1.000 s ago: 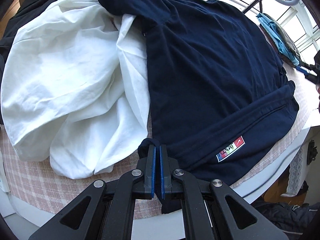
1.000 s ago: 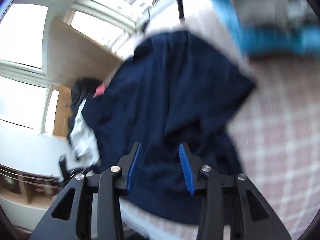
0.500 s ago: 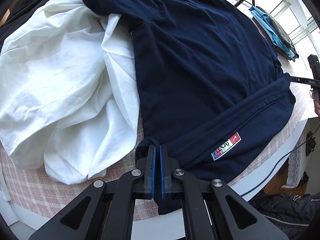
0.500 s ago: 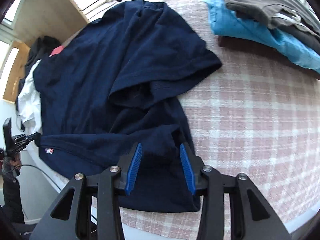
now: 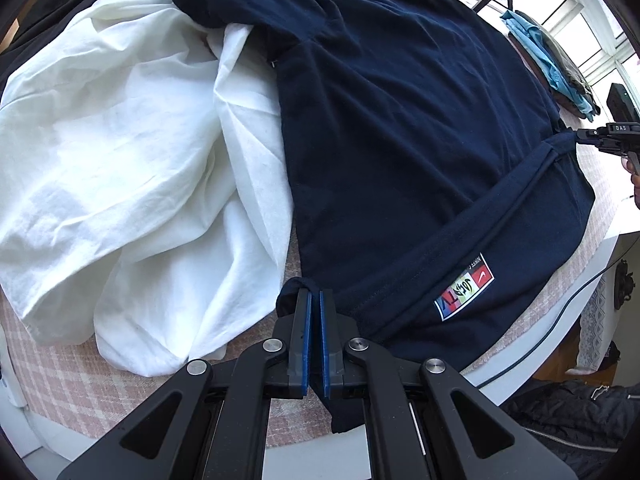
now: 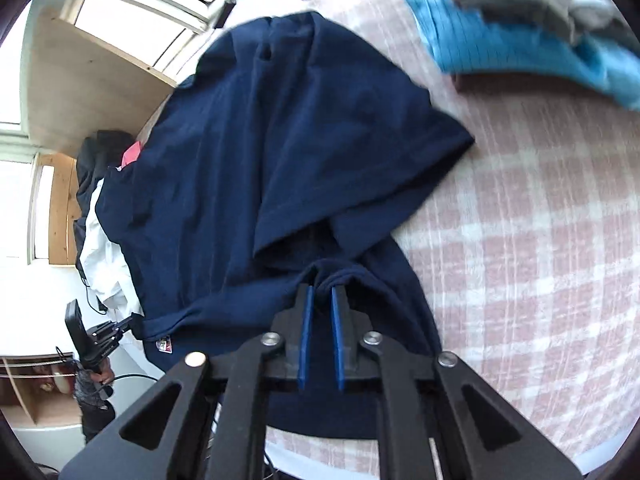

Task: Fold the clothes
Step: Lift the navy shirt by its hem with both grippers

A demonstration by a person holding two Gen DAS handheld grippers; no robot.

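Observation:
A navy T-shirt [image 5: 400,120] lies spread on the pink checked tablecloth [image 6: 540,240], its hem nearest me with a coloured label [image 5: 466,286]. My left gripper [image 5: 314,296] is shut on the hem's left corner, with a fold of navy cloth between the blue pads. At the other hem corner my right gripper [image 6: 322,292] has its jaws closing, and bunched navy fabric [image 6: 280,140] is pinched at the tips. From the left wrist view, the right gripper [image 5: 580,136] appears at the far right edge, tugging the cloth taut.
A crumpled white garment [image 5: 120,160] lies left of the shirt, partly under it. A folded stack with a blue piece [image 6: 520,48] and a grey one on top sits at the table's far right. A dark jacket [image 5: 580,420] lies below the table edge.
My right gripper dropped onto the shirt's hem corner and its jaws narrowed around a bunch of fabric. The left gripper kept its hold and barely moved.

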